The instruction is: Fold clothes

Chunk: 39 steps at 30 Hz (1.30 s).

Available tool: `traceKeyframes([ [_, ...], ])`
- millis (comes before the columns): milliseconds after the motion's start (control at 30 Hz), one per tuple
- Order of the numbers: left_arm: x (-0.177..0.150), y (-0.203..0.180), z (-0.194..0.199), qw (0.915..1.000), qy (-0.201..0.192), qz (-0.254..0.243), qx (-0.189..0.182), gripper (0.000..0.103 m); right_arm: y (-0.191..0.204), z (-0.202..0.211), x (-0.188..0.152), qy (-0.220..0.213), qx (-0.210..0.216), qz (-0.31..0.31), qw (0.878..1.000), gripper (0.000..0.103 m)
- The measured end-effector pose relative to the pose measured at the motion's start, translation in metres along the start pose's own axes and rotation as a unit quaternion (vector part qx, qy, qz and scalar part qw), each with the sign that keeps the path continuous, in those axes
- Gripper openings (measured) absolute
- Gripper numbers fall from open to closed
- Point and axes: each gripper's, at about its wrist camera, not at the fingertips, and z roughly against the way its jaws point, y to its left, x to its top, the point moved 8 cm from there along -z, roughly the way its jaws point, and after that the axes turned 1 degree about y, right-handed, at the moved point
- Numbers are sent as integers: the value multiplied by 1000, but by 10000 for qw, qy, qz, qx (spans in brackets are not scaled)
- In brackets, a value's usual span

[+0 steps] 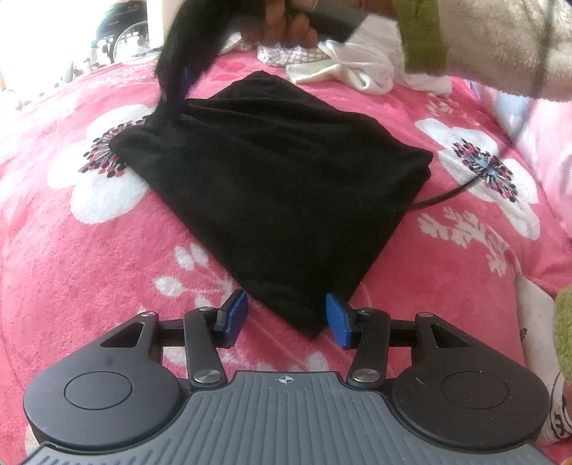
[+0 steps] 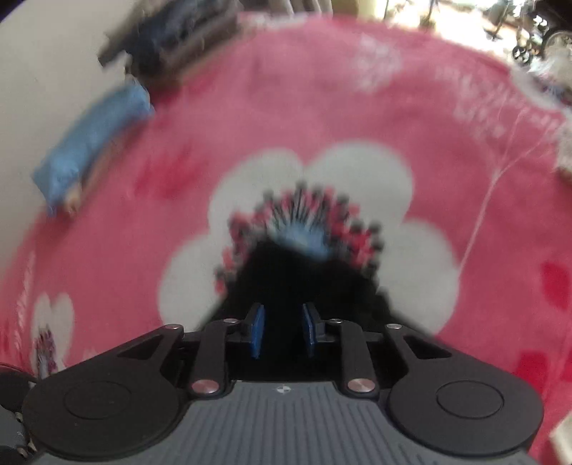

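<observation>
A black garment [image 1: 271, 171], folded into a thick square, lies on a pink blanket [image 1: 107, 268] with white flowers. Its near corner sits between the blue pads of my left gripper [image 1: 286, 318], which is open; the left pad stands clear of the cloth. My right gripper [image 1: 178, 89], blurred and held by a hand [image 1: 286, 25], comes down on the garment's far left corner. In the blurred right wrist view, the right gripper [image 2: 283, 331] has its pads a little apart, with the black garment [image 2: 304, 282] between and beyond them, and their blue faces show.
A white garment [image 1: 364, 71] and a patterned cloth [image 1: 286, 55] lie past the black one. A black cable [image 1: 447, 195] runs out from its right side. In the right wrist view, a blue bundle [image 2: 93, 143] and a dark pile [image 2: 178, 39] lie along the wall.
</observation>
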Motion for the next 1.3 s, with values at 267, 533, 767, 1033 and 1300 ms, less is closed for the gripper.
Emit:
traceKeyframes([
  [267, 1, 8, 21, 9997, -169, -67, 150, 49, -45, 74, 16, -2037, 205, -1468, 9677, 28],
  [533, 25, -2, 19, 9967, -476, -646, 98, 49, -48, 46, -66, -788, -631, -712, 9923, 22],
  [767, 17, -20, -8, 9945, -71, -1029, 198, 48, -103, 82, -53, -1706, -1957, -1495, 9541, 13],
  [1033, 13, -13, -8, 9968, -38, -786, 99, 49, -81, 101, -93, -1586, -1073, -2125, 9582, 31],
  [1300, 12, -13, -7, 9968, -55, -785, 116, 49, -97, 83, -113, -1514, -716, -2496, 9538, 34],
])
